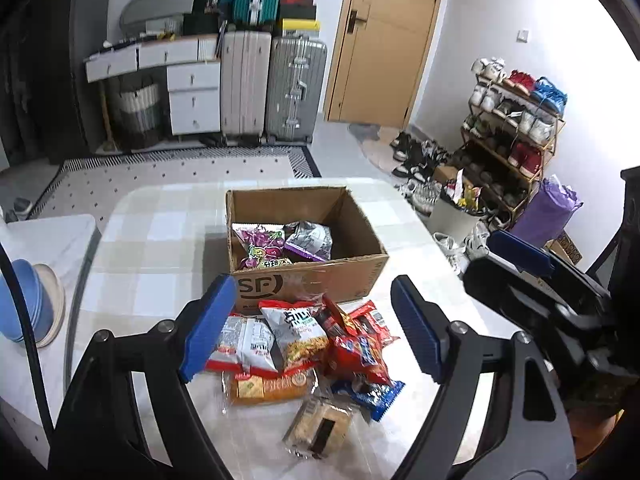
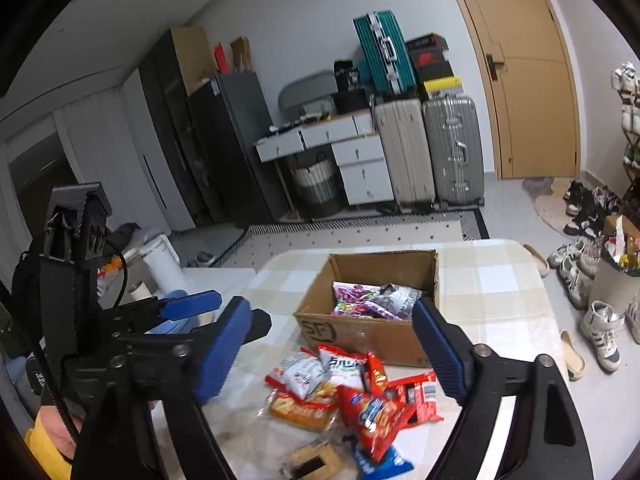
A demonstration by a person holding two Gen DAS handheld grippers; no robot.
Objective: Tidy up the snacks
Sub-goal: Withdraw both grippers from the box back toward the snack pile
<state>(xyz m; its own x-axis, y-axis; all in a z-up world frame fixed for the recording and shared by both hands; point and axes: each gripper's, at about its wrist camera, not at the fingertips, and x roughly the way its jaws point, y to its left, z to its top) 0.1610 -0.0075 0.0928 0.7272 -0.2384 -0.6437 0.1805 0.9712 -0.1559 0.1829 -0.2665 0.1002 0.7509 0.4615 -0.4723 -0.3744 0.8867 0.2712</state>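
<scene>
The box [image 1: 344, 280] carries a black "SF" logo on its near wall, at the left end; the same mark shows on the box [image 2: 360, 334] in the right wrist view, seen at a slant. A line of small print under the logo is too small to read. The white bag [image 1: 294, 330] in the pile has large dark Chinese characters on its front, not legible here. The purple bag [image 1: 262, 246] inside the box bears green-and-yellow Chinese characters along its lower edge, also not legible. Print on the red packets [image 1: 360, 344] is blurred.
</scene>
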